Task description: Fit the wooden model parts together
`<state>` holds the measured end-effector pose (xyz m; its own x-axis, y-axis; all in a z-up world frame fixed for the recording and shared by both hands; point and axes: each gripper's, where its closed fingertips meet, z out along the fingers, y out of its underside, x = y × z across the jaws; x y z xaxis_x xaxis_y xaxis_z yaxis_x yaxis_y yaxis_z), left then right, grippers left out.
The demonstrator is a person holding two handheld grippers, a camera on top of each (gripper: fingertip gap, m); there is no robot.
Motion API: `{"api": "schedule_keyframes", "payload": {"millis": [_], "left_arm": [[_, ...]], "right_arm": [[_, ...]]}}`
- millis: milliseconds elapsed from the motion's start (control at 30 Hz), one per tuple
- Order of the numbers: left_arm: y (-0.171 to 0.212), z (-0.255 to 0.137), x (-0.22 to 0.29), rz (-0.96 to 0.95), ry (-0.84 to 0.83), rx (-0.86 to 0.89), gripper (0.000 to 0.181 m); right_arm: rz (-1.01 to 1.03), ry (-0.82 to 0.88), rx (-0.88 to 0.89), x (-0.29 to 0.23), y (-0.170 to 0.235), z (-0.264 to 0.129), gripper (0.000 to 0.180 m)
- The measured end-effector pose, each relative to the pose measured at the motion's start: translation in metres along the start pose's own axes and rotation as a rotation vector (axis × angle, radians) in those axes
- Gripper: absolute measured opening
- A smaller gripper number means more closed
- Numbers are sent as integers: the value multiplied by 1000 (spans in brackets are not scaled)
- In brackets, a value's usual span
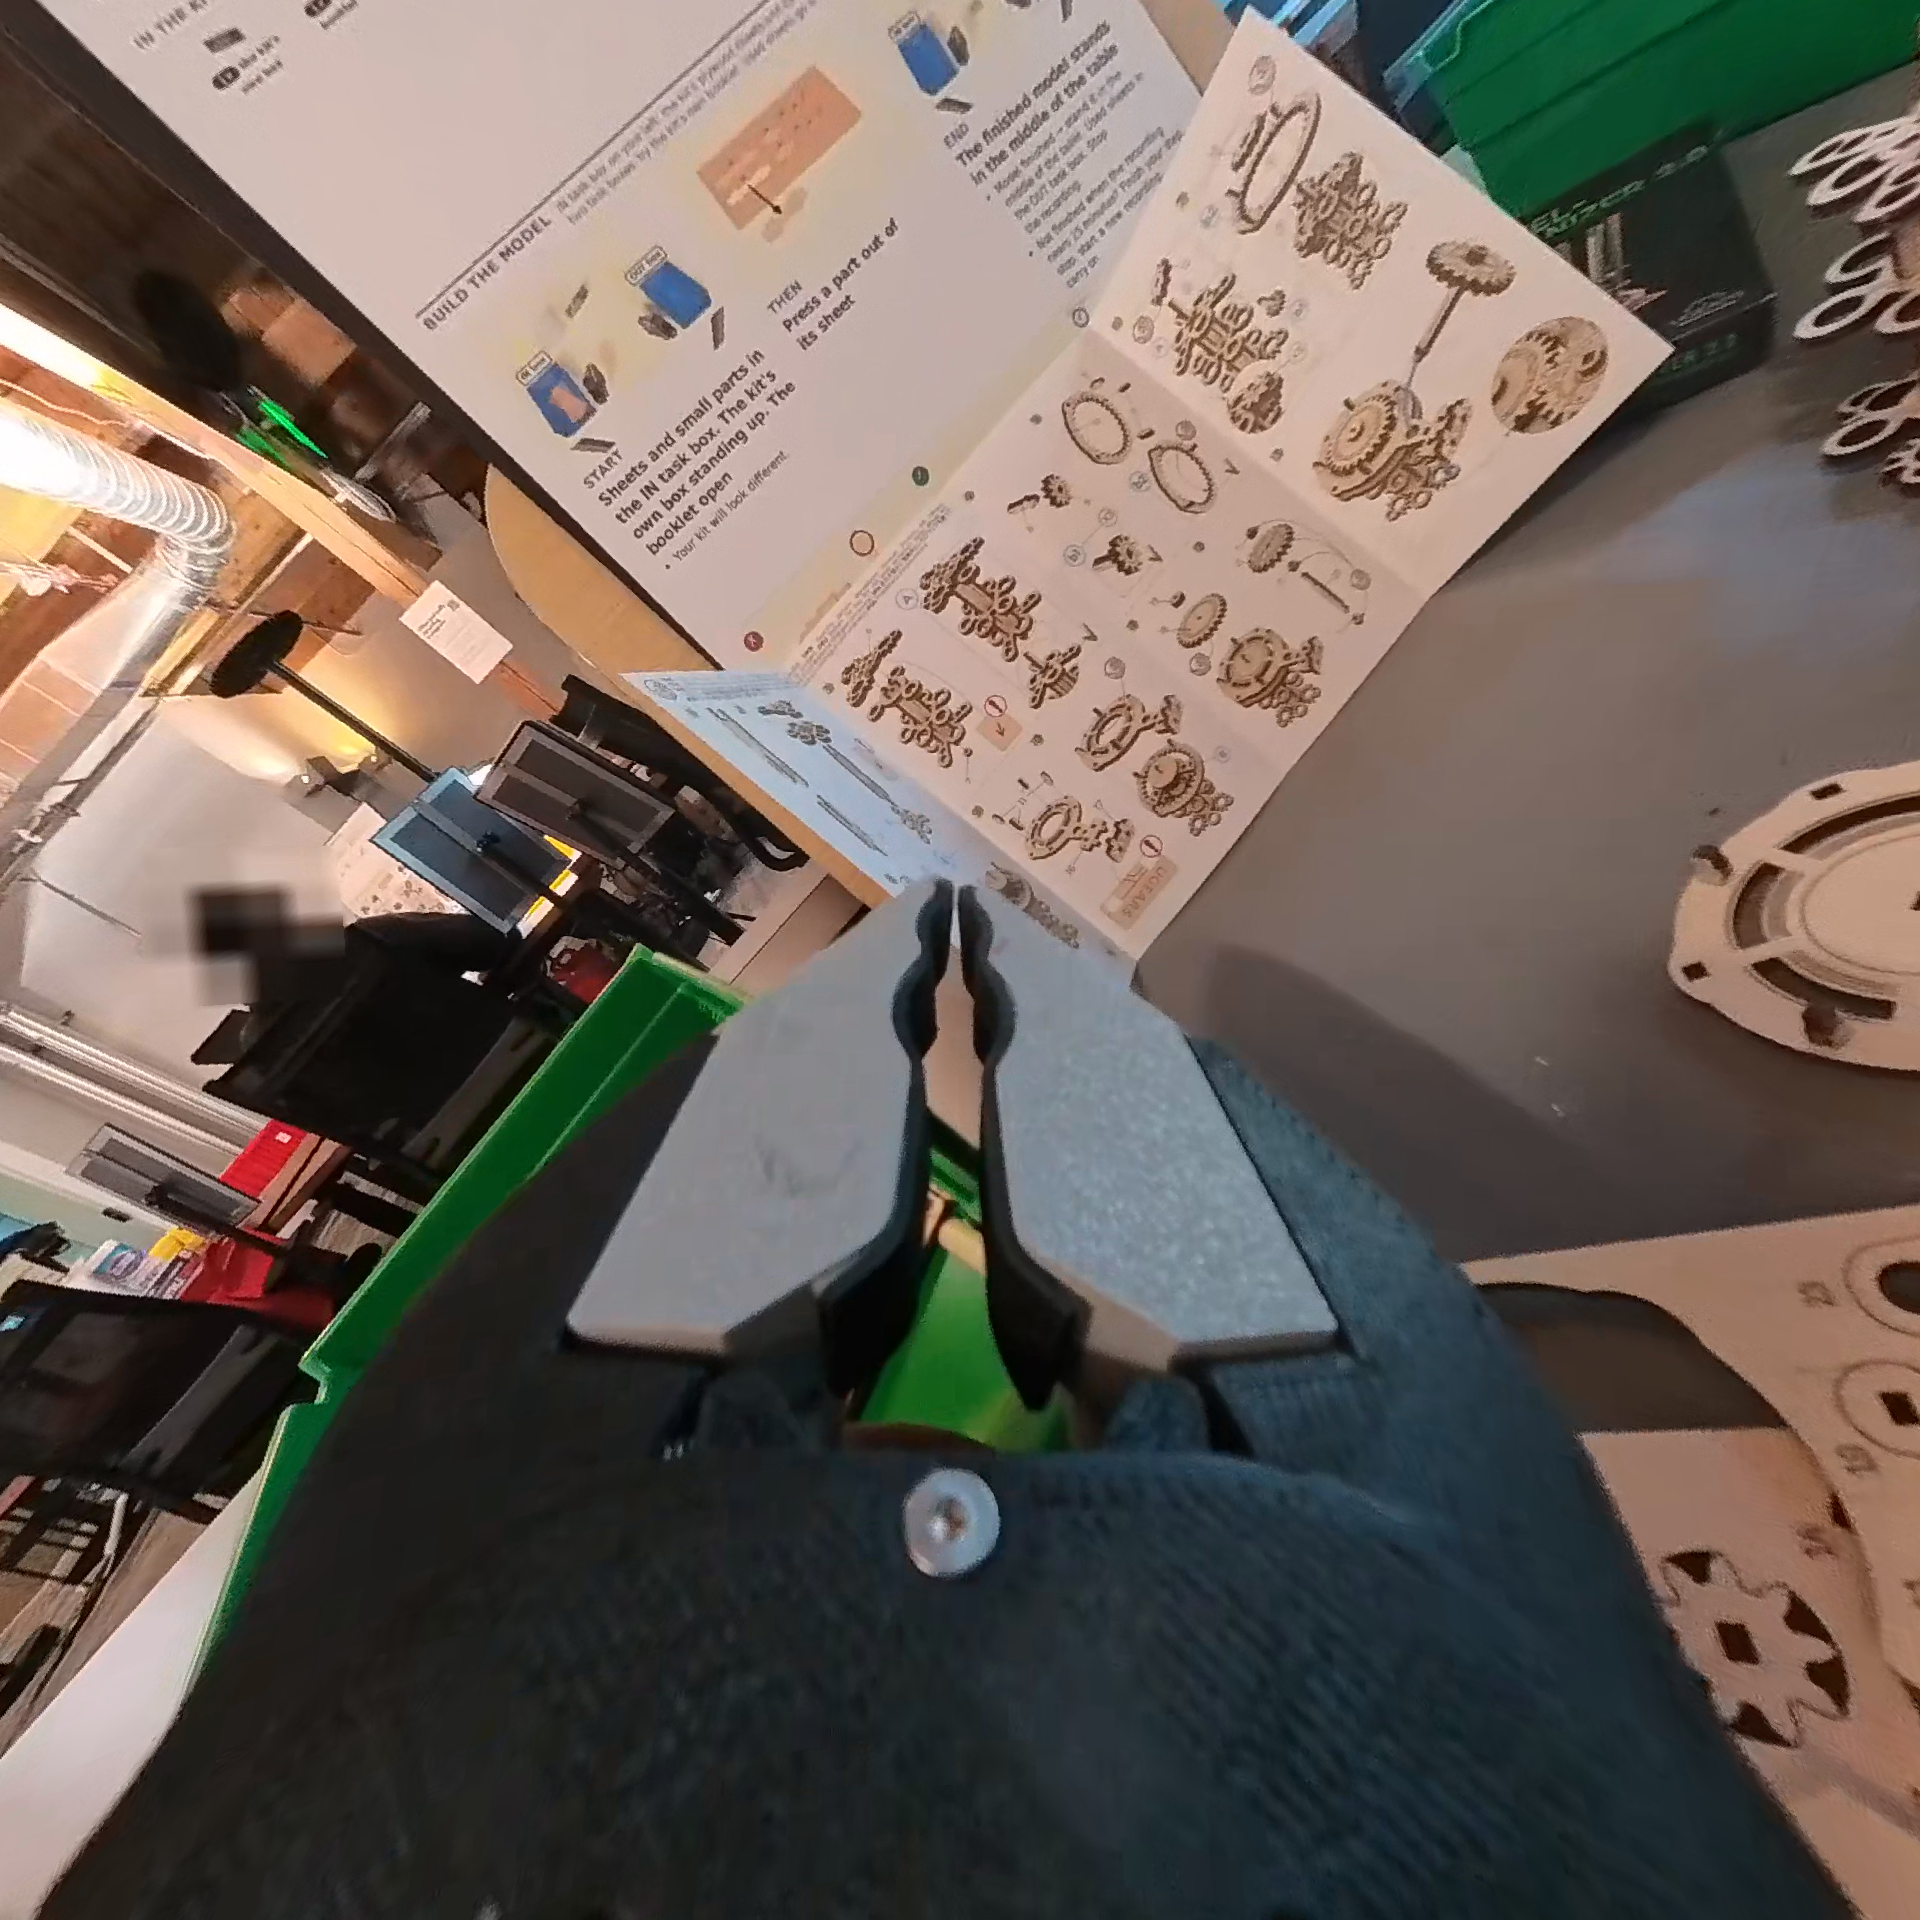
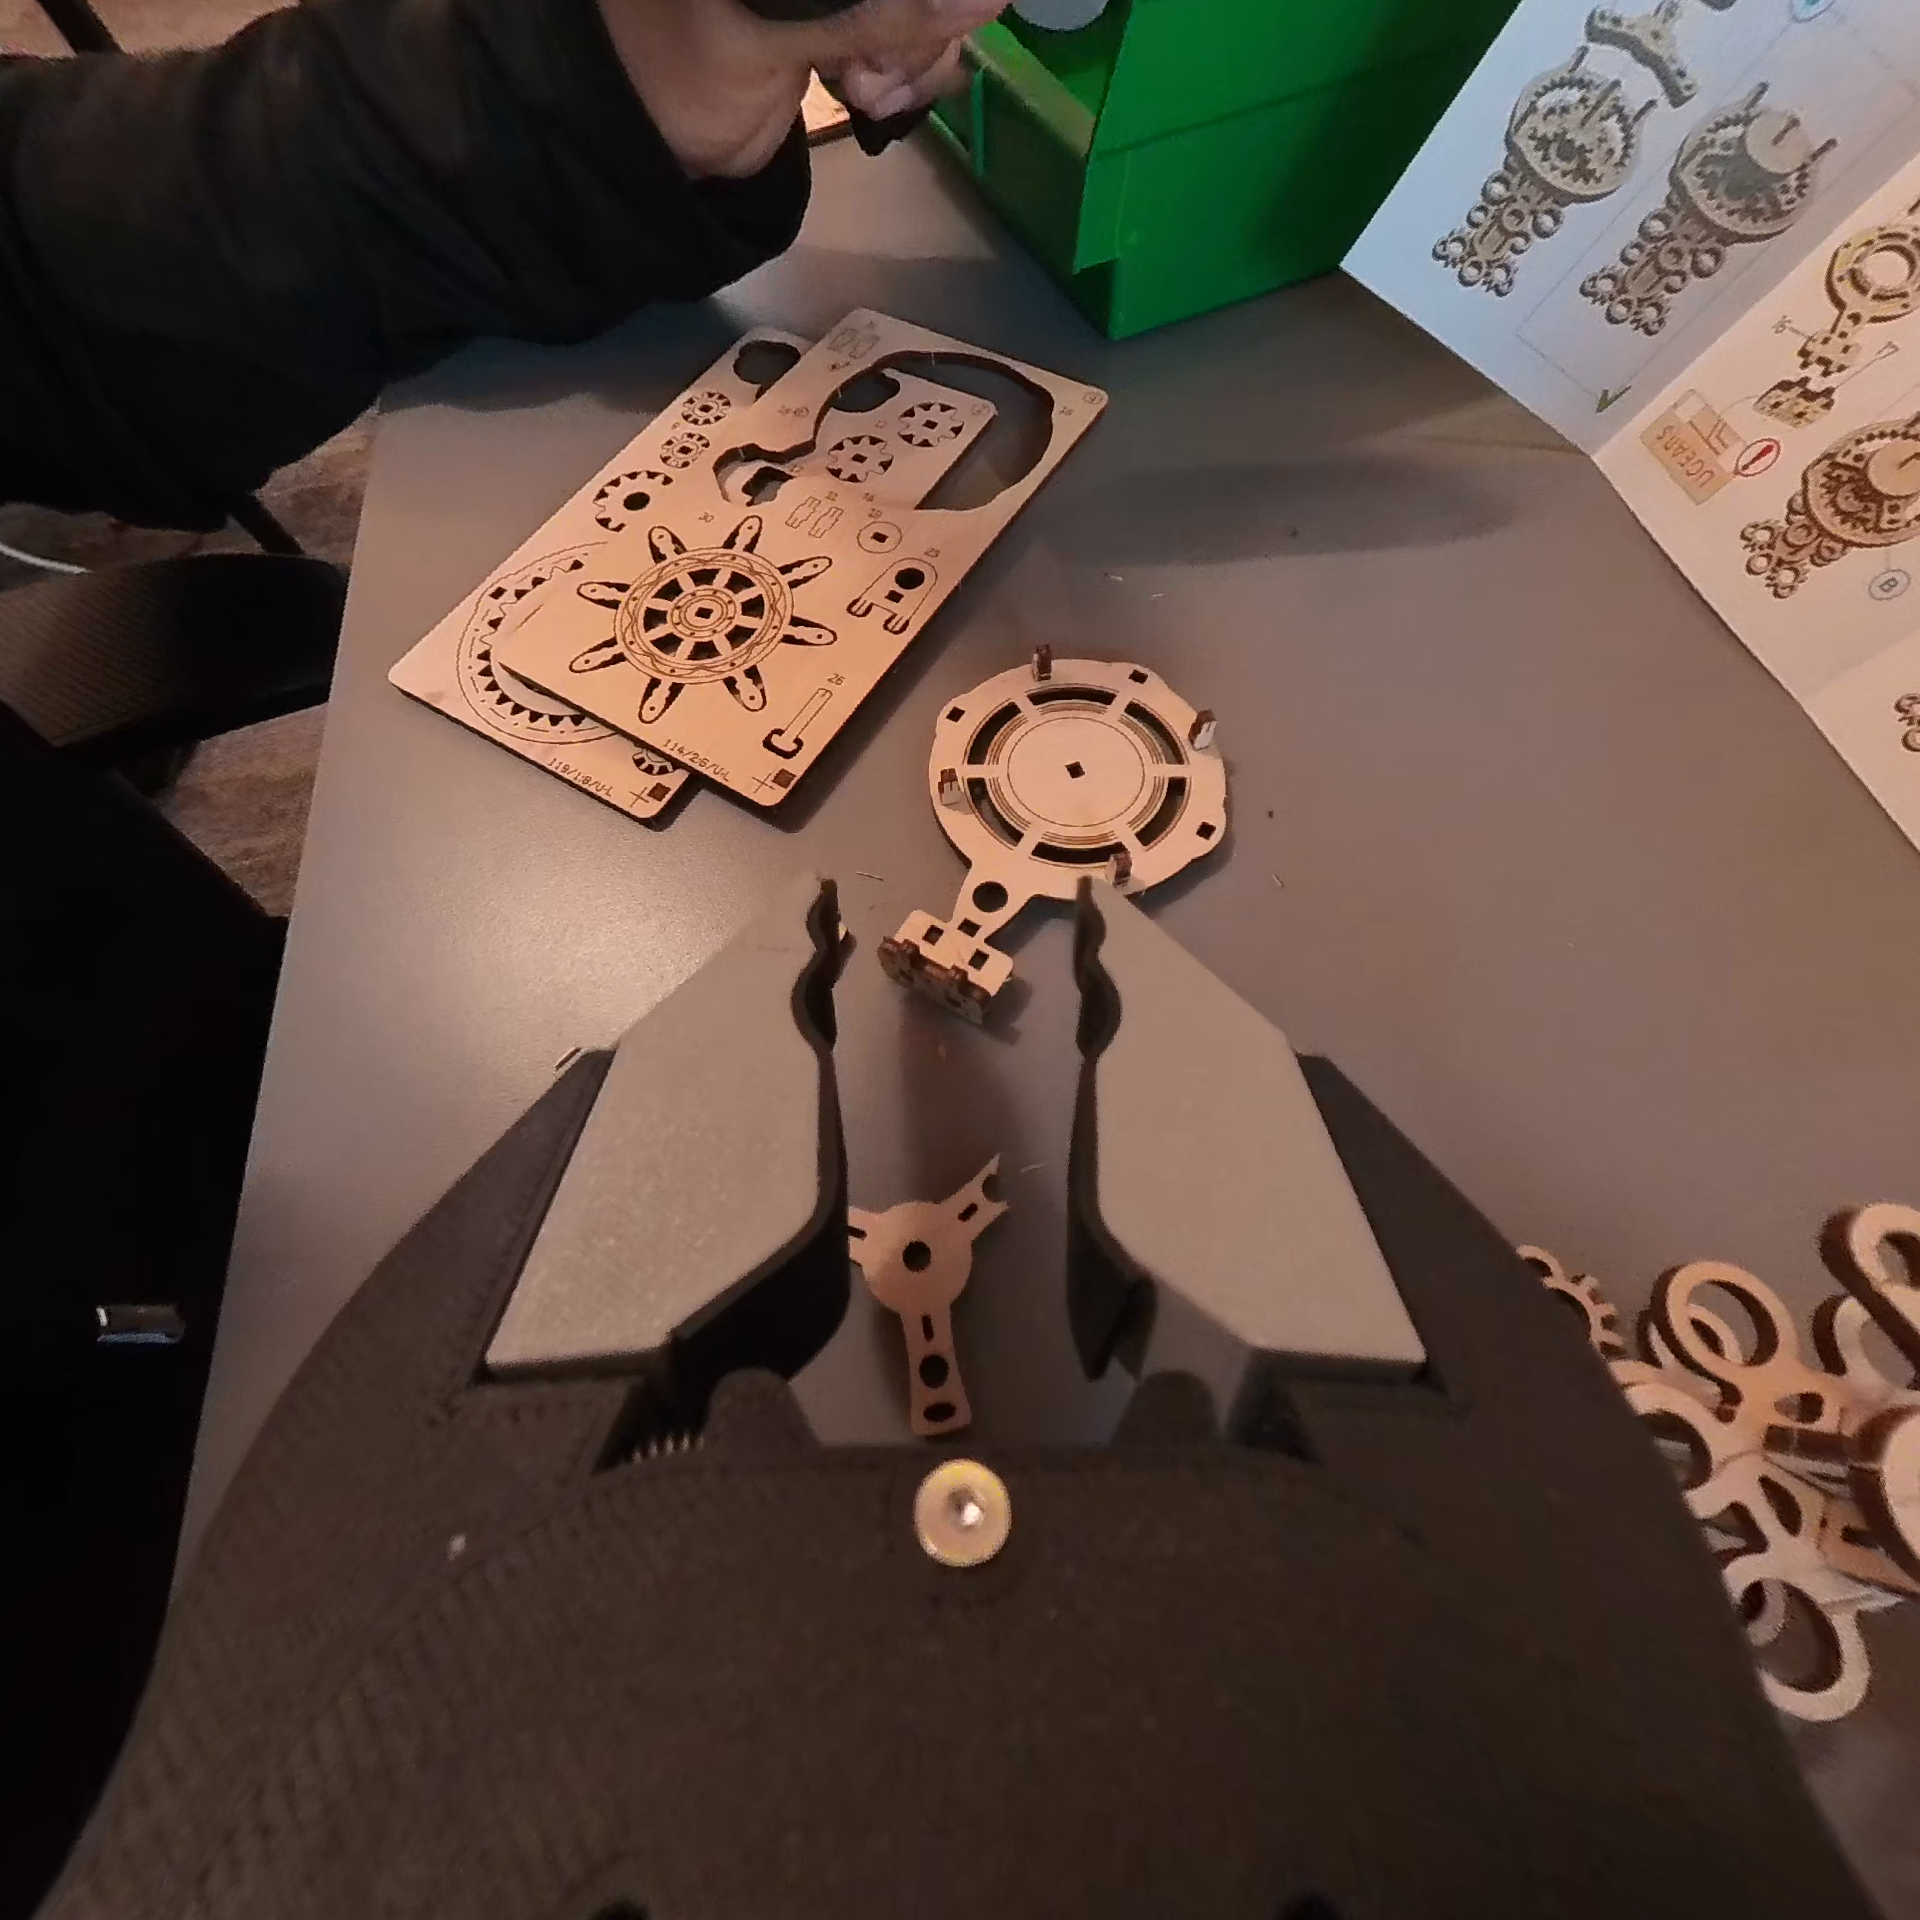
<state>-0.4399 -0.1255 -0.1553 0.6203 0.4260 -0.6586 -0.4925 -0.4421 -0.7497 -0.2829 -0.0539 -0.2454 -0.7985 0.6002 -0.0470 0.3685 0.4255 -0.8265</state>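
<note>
**A:** Looking along the right hand-held gripper (image 2: 951, 899), what do the fingers show?

**B:** They stand well apart with nothing between them: released, held above the grey counter (image 2: 1403, 582). Just past the fingertips lies the round wooden frame piece (image 2: 1075, 774), flat on the counter, with small tabs standing up around its rim and a short neck ending in a small blocky joint that sits between the two fingertips.

**A:** Anything nearer the palm?

**B:** A small three-armed wooden part (image 2: 925, 1283) lies on the counter, seen in the gap between the fingers, touching neither as far as I can tell. To the right is a heap of looped wooden pieces (image 2: 1766, 1455).

**A:** And the sheets?

**B:** Two wooden part sheets (image 2: 748, 582) lie stacked beyond the left fingertip, the upper one offset over the lower, several shapes already pressed out. Behind them a green bin (image 2: 1195, 177) stands near a person's hand (image 2: 758, 94) in a dark sleeve.

**A:** The left hand-held gripper (image 1: 954, 902)?

**B:** Clenched, tips almost meeting, nothing visible between them. It hangs over the green bin (image 1: 499, 1226), pointing towards the open instruction booklet (image 1: 1195, 582) propped on the counter. The round frame piece (image 1: 1808, 914) lies well to its right.
</note>
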Motion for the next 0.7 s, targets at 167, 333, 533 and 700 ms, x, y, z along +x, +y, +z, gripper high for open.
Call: {"api": "schedule_keyframes", "payload": {"millis": [167, 333, 533, 700], "left_arm": [[-1, 0, -1, -20, 4, 6, 0], [-10, -1, 7, -3, 28, 29, 0], [-30, -9, 62, 137, 248, 115, 1], [-34, -21, 97, 206, 413, 163, 5]], "right_arm": [[-8, 29, -43, 3, 5, 4, 44], [2, 46, -78, 4, 8, 10, 45], [13, 105, -150, 12, 17, 17, 42], [74, 96, -137, 17, 15, 16, 20]]}}
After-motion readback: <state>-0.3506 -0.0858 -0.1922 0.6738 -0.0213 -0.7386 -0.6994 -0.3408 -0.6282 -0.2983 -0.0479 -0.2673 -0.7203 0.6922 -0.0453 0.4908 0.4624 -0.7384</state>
